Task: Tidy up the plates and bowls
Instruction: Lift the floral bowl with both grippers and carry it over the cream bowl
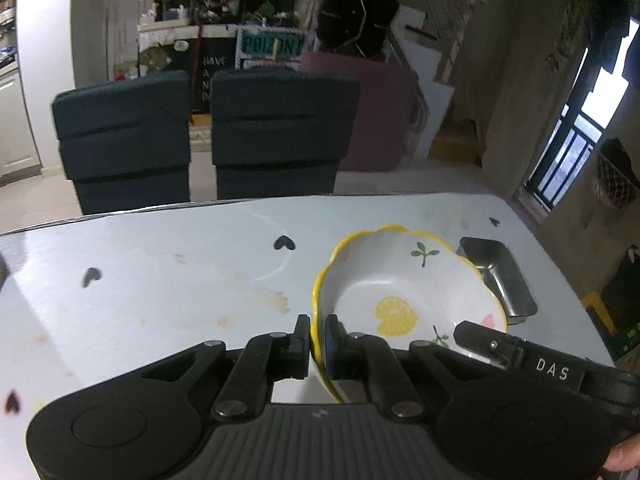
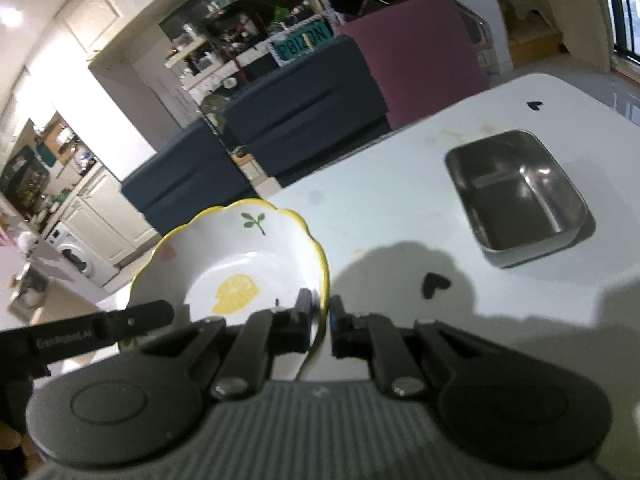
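A white scalloped bowl (image 1: 404, 280) with a yellow rim and a lemon print hangs above the pale table (image 1: 160, 280). My left gripper (image 1: 317, 326) is shut on the bowl's left rim. My right gripper (image 2: 322, 308) is shut on the same bowl (image 2: 240, 256) at its right rim. In the left wrist view the other gripper's black finger (image 1: 488, 344) shows at the bowl's right side, and in the right wrist view the left gripper's black arm (image 2: 100, 328) crosses at the left. A steel rectangular tray (image 2: 516, 196) rests on the table to the right of the bowl.
Two dark padded chairs (image 1: 200, 136) stand behind the table's far edge. A maroon cover (image 1: 384, 112) drapes something beside them. Black heart marks (image 1: 285, 243) dot the tabletop. The steel tray (image 1: 500, 276) lies just behind the bowl. A fingertip (image 1: 622, 458) shows at the lower right.
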{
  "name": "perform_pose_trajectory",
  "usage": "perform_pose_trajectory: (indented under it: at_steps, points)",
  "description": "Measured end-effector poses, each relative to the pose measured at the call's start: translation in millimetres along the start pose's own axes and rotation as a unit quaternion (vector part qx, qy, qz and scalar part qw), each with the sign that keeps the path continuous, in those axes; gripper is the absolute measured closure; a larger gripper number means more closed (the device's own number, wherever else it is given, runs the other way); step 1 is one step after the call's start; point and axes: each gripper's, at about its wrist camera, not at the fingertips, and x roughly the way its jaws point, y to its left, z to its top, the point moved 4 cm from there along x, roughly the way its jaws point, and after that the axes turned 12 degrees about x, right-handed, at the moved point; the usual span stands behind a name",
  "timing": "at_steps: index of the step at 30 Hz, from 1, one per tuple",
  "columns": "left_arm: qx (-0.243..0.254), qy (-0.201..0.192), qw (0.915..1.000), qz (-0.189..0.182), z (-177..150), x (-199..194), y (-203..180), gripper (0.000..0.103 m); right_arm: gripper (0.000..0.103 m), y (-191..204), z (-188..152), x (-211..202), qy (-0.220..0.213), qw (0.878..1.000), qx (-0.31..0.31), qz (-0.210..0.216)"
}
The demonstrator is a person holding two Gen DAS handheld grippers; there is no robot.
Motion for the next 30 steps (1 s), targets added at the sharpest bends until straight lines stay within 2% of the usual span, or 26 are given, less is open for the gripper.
perform_pose_trajectory:
  at_steps: [5, 13, 23, 30]
  points:
    - [-0.008, -0.014, 0.9997, 0.019, -13, -45, 6, 0.096, 0.093, 28, -20, -25, -0.005, 1.000, -0.025, 0.014]
    - [-0.017, -0.020, 0.9990, 0.036, -56, -114, 19, 0.096, 0.093, 53, -63, -58, 0.008, 0.998, -0.048, 0.042]
    - [-0.032, -0.016, 0.9976, 0.059, -116, -167, 37, 0.096, 0.093, 73, -119, -79, 0.041, 0.994, -0.081, 0.053]
    - [-0.054, -0.016, 0.9969, 0.055, -162, -184, 48, 0.096, 0.093, 78, -156, -83, 0.071, 0.990, -0.108, 0.048]
